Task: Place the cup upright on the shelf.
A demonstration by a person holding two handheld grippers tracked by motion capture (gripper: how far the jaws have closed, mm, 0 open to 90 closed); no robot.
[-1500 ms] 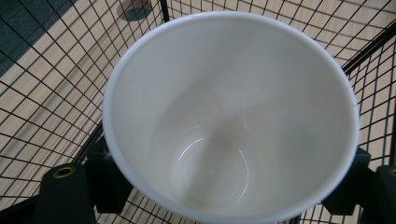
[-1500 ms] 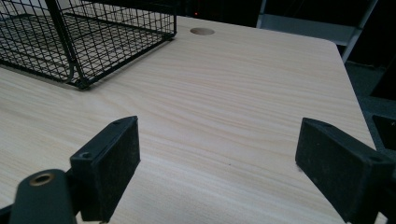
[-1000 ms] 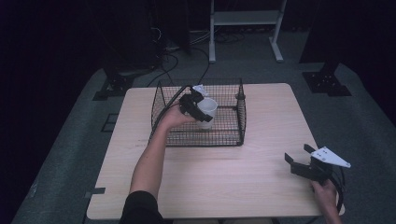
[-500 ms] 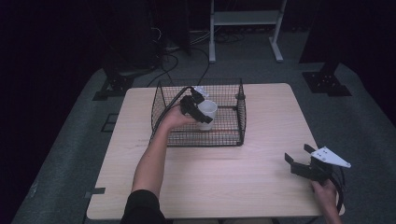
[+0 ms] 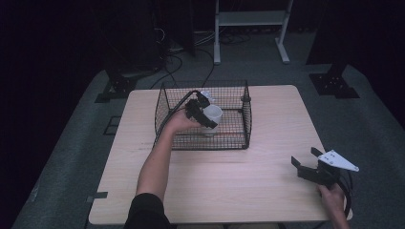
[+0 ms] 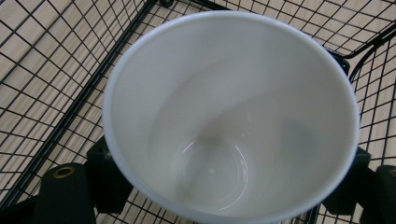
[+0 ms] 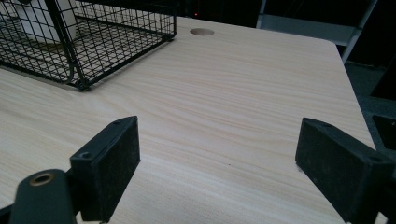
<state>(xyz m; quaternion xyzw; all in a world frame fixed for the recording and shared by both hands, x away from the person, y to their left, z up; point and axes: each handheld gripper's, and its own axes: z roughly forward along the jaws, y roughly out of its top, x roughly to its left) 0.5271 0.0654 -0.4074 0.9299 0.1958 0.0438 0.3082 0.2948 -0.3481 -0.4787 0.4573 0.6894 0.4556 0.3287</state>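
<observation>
While the person's left arm reaches over the pale wooden surface (image 5: 229,181), the left hand-held gripper (image 5: 200,112) holds one white, smooth plastic cup (image 5: 211,117) inside the one black wire mesh basket (image 5: 239,138); its jaws clamp the cup's sides, mouth tipped toward the camera. The right hand-held gripper (image 5: 313,164) rests near the surface's right edge, well apart from the basket, jaws spread wide with nothing between them.

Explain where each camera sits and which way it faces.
High view: above the near table edge, facing forward and down; both forearms show.
Left gripper view: on the left tool, looking into the white cup; jaws beside it.
Right gripper view: on the right tool, looking across the table; jaws apart.
Shared: the wire basket, all views.
</observation>
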